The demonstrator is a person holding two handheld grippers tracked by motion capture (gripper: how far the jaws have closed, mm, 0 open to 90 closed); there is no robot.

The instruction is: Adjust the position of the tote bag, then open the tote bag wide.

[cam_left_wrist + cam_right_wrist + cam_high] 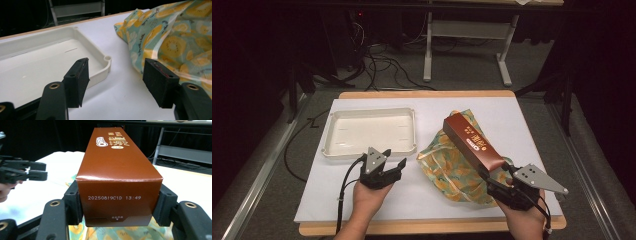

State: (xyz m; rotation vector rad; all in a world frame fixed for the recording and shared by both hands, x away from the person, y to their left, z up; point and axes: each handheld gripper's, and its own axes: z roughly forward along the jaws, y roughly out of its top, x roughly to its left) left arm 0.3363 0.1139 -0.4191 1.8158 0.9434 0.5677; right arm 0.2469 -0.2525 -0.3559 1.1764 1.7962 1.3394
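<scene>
A long brown box [472,141] with white print is clamped at its near end by my right gripper [498,181], its far end raised over a teal and yellow patterned bag [447,167]. In the right gripper view both pads press the sides of the brown box [117,170]. My left gripper [393,164] hovers near the tray's front right corner, jaws apart, nothing between them. In the left gripper view my left gripper [116,83] points between the white tray [100,72] and the patterned bag [175,40].
An empty cream tray [332,145] lies at the left on the white table sheet [512,115]. A wooden board edge [427,227] runs along the front. Cables and a table frame [428,50] stand on the floor beyond.
</scene>
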